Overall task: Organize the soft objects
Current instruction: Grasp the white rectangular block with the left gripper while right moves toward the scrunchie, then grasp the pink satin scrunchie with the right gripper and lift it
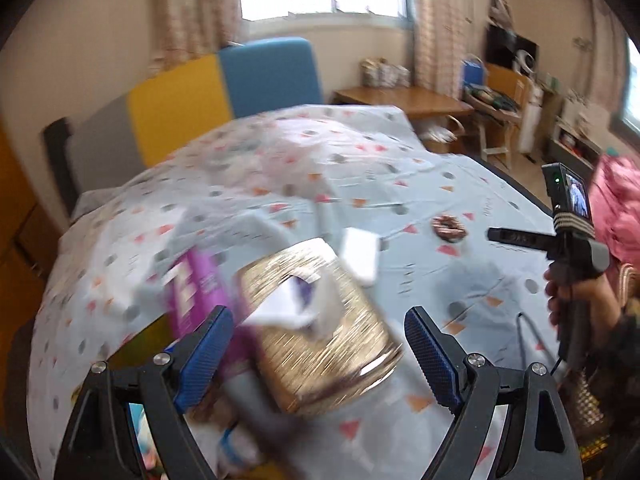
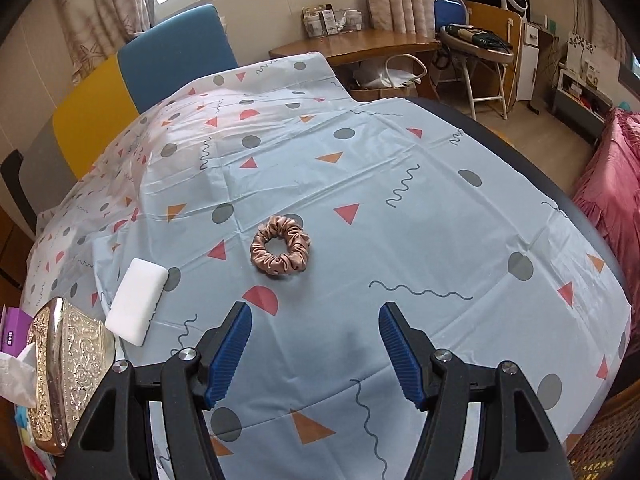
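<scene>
While the left gripper (image 1: 320, 344) is hovering, jaws spread, over the gold tissue box (image 1: 320, 328), the right gripper (image 2: 316, 352) is hanging empty and spread near the scrunchie (image 2: 281, 251) lying on the patterned tablecloth (image 2: 400, 220), sponge (image 2: 136, 300) left.

- The scrunchie (image 2: 281, 246) lies on the tablecloth (image 2: 400, 208), ahead of the right gripper (image 2: 315, 354)
- The sponge (image 2: 136, 301) lies left of the scrunchie, apart from it
- The tissue box (image 2: 68, 368) sits just left of the sponge, nearer the table edge
</scene>
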`<state>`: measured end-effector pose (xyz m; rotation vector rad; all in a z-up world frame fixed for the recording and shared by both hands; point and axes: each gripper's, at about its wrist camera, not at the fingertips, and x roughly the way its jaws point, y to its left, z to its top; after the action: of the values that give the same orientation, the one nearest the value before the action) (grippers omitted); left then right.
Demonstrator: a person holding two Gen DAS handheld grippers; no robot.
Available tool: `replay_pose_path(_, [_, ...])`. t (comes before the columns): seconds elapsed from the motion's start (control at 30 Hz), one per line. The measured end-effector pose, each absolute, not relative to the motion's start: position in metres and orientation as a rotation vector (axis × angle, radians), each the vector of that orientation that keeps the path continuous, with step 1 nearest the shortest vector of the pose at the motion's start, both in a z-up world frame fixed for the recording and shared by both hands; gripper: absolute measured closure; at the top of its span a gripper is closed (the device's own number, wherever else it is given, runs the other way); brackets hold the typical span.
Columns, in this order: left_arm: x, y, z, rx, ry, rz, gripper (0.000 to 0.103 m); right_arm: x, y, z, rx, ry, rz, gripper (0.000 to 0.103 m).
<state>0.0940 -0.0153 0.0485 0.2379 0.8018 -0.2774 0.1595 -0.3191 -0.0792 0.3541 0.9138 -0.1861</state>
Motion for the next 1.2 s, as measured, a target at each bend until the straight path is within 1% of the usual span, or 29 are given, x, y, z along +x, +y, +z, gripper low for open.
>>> replay_pose_path(0.17, [0.157, -0.078, 0.035, 0.374, 0.888, -0.326, 0.010, 0.160, -0.323, -0.076, 0.378, 0.909, -0.183, 0.036])
replay_pose_path(0.4, [0.238, -0.128, -0.028, 0.469, 1.119, -0.313, 0.010, 0.160, -0.335, -0.077, 0.465, 0.915, -0.178, 0.036])
replay_pose_path(0.57, [0.279, -0.137, -0.071, 0.479, 1.250, -0.251, 0.010, 0.159, -0.338, -0.078, 0.500, 0.921, -0.164, 0.036])
replay_pose_path(0.7, [0.300, -0.146, -0.096, 0.484, 1.326, -0.231, 0.010, 0.159, -0.338, -0.076, 0.517, 0.919, -0.148, 0.036])
replay_pose_path(0.97, [0.320, -0.151, -0.120, 0.537, 1.379, -0.178, 0.010, 0.160, -0.342, -0.079, 0.554, 0.935, -0.134, 0.036])
replay_pose_path(1.0, [0.321, -0.150, -0.124, 0.537, 1.391, -0.169, 0.012, 0.160, -0.342, -0.080, 0.556, 0.936, -0.133, 0.036])
replay_pose_path(1.03, [0.321, -0.149, -0.128, 0.529, 1.407, -0.176, 0.022, 0.160, -0.342, -0.080, 0.555, 0.937, -0.133, 0.036])
replay_pose_path(1.07, [0.321, -0.148, -0.132, 0.524, 1.417, -0.182, 0.038, 0.160, -0.342, -0.080, 0.550, 0.938, -0.136, 0.036])
replay_pose_path(1.1, [0.319, -0.148, -0.134, 0.515, 1.428, -0.193, 0.043, 0.160, -0.341, -0.080, 0.547, 0.938, -0.139, 0.036])
replay_pose_path(1.13, [0.317, -0.148, -0.133, 0.504, 1.421, -0.201, 0.046, 0.160, -0.341, -0.080, 0.544, 0.939, -0.142, 0.036])
replay_pose_path(1.2, [0.313, -0.148, -0.128, 0.495, 1.393, -0.221, 0.047, 0.161, -0.342, -0.082, 0.540, 0.943, -0.149, 0.036])
